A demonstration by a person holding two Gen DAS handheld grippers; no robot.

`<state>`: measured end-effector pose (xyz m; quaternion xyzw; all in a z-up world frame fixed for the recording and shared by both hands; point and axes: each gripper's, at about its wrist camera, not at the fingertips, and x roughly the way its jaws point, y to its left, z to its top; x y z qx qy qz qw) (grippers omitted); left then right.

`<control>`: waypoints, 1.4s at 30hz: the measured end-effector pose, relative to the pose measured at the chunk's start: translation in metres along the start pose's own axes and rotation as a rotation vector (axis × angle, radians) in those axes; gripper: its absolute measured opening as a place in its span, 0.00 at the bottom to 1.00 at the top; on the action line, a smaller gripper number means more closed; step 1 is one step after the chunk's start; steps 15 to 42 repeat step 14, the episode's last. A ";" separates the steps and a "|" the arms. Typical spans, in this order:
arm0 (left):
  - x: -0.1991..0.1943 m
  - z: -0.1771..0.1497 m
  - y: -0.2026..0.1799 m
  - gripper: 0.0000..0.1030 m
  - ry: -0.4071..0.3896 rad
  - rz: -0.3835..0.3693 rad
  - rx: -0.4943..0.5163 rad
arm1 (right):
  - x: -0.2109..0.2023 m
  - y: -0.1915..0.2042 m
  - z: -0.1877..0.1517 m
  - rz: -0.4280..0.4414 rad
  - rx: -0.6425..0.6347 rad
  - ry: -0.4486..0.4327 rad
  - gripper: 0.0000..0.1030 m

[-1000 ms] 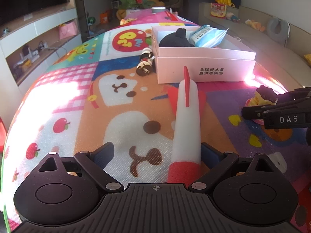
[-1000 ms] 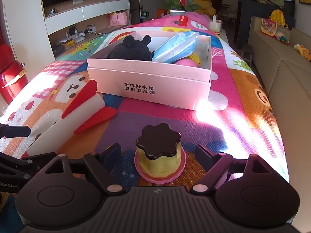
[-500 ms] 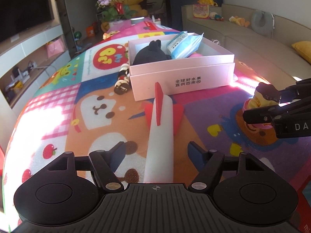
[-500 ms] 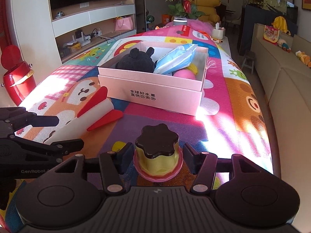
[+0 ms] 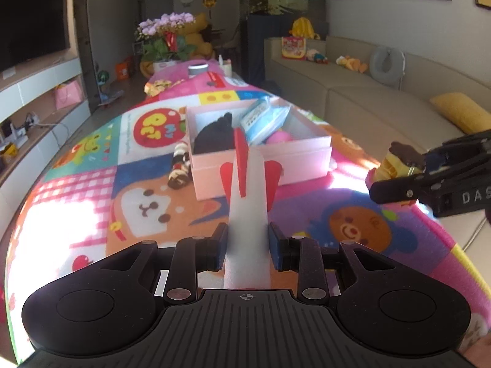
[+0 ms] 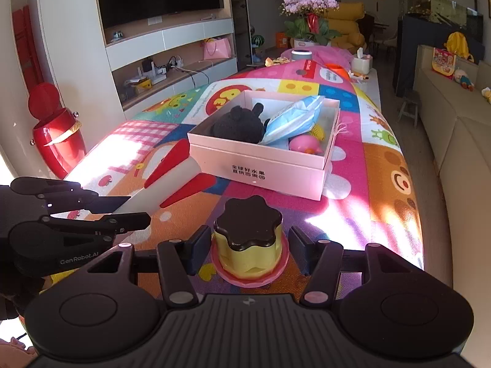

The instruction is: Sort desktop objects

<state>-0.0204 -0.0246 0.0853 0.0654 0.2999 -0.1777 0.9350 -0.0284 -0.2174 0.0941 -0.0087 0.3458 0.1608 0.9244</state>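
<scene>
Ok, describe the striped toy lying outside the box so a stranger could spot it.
Find the pink box on the cartoon mat. Against its outer left wall lies the striped toy, banded dark brown and cream, the only loose item not held by any jaws.

rocket nose (image 5: pixel 247 273) disappearing behind left tongs body | pudding toy (image 5: pixel 396 161) getting half covered by right tongs | pink ball (image 5: pixel 280 137) sitting mostly hidden behind box wall (image 5: pixel 264 165) | box lettering (image 6: pixel 248 171) reading too small
</scene>
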 end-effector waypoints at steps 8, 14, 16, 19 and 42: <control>0.054 0.107 0.019 0.31 -0.080 -0.045 -0.173 | -0.021 -0.001 0.015 0.011 -0.001 -0.087 0.54; 0.106 0.149 0.031 0.62 -0.099 -0.083 -0.290 | -0.017 -0.007 0.019 -0.010 0.019 -0.094 0.54; 0.106 0.149 0.031 0.62 -0.099 -0.083 -0.290 | -0.017 -0.007 0.019 -0.010 0.019 -0.094 0.54; 0.106 0.149 0.031 0.62 -0.099 -0.083 -0.290 | -0.017 -0.007 0.019 -0.010 0.019 -0.094 0.54; 0.106 0.149 0.031 0.62 -0.099 -0.083 -0.290 | -0.017 -0.007 0.019 -0.010 0.019 -0.094 0.54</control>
